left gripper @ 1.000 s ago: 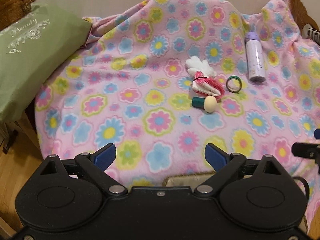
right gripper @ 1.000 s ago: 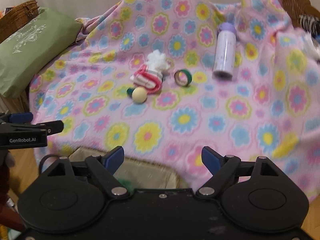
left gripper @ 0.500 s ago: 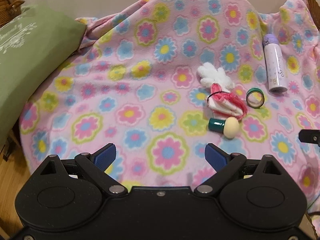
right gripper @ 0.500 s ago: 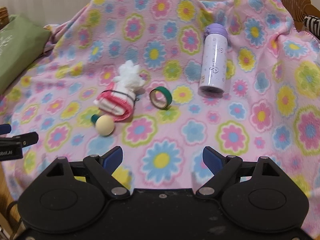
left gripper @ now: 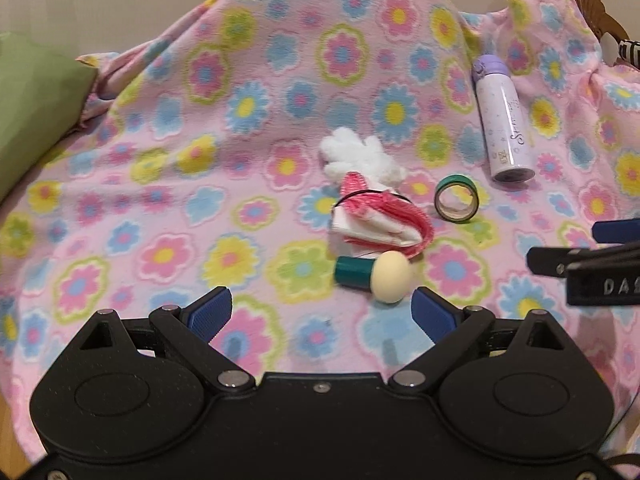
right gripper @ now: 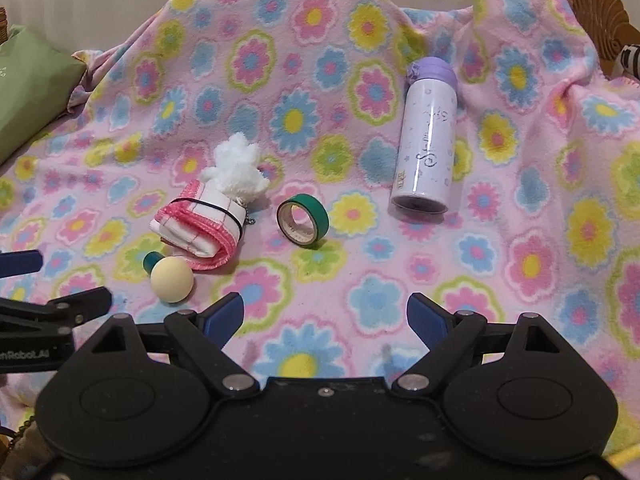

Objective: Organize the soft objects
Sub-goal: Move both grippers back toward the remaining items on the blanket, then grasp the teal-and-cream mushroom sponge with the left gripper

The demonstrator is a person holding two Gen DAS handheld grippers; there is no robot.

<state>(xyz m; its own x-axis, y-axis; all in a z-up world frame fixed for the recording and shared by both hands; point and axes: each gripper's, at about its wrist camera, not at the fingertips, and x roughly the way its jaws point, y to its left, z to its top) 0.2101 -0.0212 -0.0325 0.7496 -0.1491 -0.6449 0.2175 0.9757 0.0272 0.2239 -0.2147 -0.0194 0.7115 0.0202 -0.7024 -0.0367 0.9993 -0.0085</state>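
Note:
A white fluffy plush (left gripper: 362,157) (right gripper: 236,168) lies on the pink flowered blanket (left gripper: 200,140) (right gripper: 520,220). Against it lies a folded white cloth with pink trim, bound by a black band (left gripper: 380,220) (right gripper: 200,226). A makeup sponge with a cream head and green handle (left gripper: 376,274) (right gripper: 170,273) lies in front of the cloth. My left gripper (left gripper: 322,312) is open and empty, just short of the sponge. My right gripper (right gripper: 326,316) is open and empty, to the right of the sponge. Each gripper shows at the edge of the other's view.
A green tape roll (left gripper: 456,198) (right gripper: 303,220) stands right of the cloth. A lilac flask (left gripper: 503,124) (right gripper: 426,136) lies further right. A green pillow (left gripper: 32,112) (right gripper: 28,92) is at the left. A wicker chair frame (right gripper: 596,4) shows at the upper right.
Both grippers have moved forward over the blanket toward the group of objects, which now look larger and nearer. Both stay open. Nothing on the blanket has moved.

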